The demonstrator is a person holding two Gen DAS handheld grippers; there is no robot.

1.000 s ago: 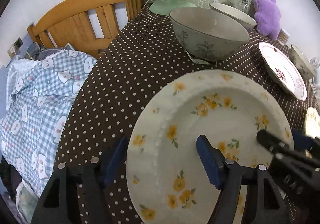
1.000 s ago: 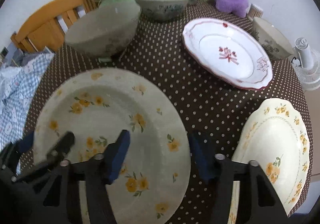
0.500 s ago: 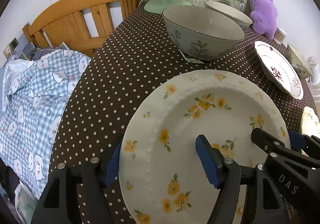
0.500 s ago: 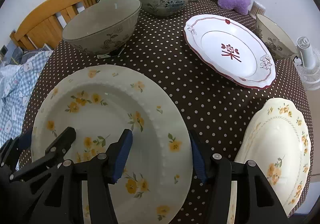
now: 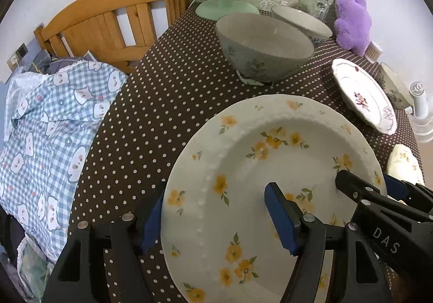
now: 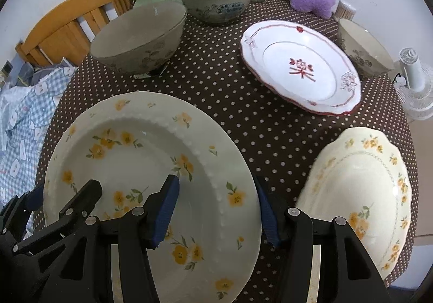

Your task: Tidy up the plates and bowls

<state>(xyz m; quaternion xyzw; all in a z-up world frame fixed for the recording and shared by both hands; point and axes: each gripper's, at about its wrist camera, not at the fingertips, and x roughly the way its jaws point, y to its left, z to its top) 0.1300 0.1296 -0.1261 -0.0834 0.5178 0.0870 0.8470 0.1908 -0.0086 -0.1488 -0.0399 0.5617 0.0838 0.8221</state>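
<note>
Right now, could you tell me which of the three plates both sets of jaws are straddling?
The large round plate with yellow flowers, nearest the cameras: its left and right rims sit between open jaws. The red-trimmed plate and scalloped cream plate lie untouched.

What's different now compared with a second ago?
Little. Both grippers, left gripper and right gripper, remain astride opposite rims of the yellow-flowered plate, jaws open. The cameras have risen slightly, so the table looks further off. Bowls and other plates have not moved.

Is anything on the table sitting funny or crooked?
Yes: the big grey bowl stands on a white scrap that pokes out under its foot, so it seems to lean. Nothing looks spilled or broken.
</note>
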